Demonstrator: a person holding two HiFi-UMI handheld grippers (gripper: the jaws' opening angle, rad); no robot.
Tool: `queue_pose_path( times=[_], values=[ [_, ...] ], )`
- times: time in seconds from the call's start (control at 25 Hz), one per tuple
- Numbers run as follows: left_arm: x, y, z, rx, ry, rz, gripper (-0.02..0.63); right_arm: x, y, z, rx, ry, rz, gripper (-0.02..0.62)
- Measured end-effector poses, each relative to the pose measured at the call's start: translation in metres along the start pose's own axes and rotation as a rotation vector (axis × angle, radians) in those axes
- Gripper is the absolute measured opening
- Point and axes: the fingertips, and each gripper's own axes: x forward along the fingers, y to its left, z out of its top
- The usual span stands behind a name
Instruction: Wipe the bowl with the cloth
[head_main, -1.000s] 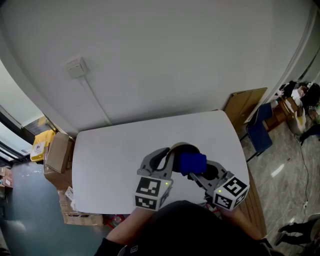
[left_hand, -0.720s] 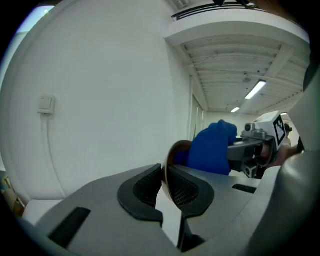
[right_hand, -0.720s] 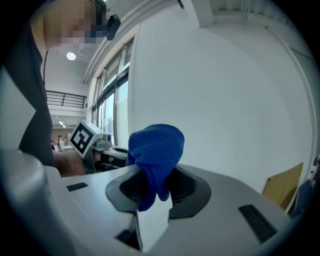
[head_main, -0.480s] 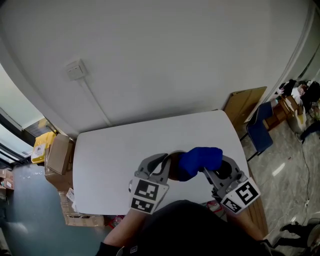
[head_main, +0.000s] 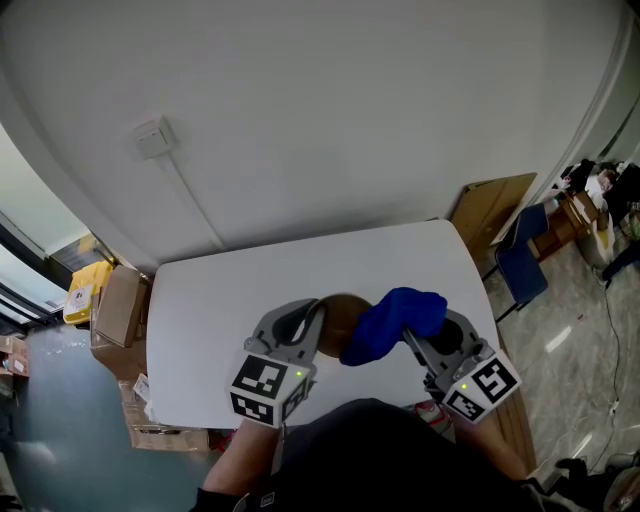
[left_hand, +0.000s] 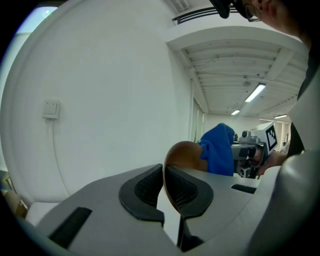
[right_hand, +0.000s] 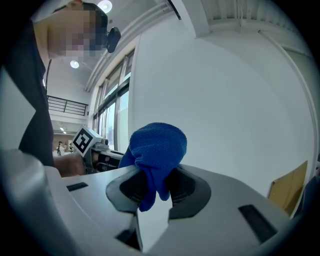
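Observation:
A brown bowl is held up over the white table, tilted on edge. My left gripper is shut on it: in the left gripper view its jaws are closing tight on the bowl's thin rim, and both pads press it. A bunched blue cloth hangs against the bowl's right side, with my right gripper shut on it. In the right gripper view the cloth bulges above the jaws and a tail hangs between the pads. The cloth hides part of the bowl.
The table backs onto a white wall with a socket and cable. Cardboard boxes stand on the floor at the left, and a flat carton and a blue chair at the right. The person's dark sleeves fill the bottom edge.
The cloth has come up and to the right, out from the bowl's middle. My left gripper has drawn left and toward me with the bowl. The right gripper shifted right.

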Motion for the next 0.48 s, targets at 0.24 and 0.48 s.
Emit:
queue_pose_path(
  times=[0.24,0.48],
  values=[
    [-0.003,-0.002,0.016,-0.02,-0.048,-0.013,0.025,0.004,0.016,-0.009,0.033,0.011,0.065,0.08],
    [-0.001,-0.001,0.024,-0.042,-0.072,-0.011,0.028,0.005,0.025,-0.008,0.04,0.01,0.118,0.078]
  ],
)
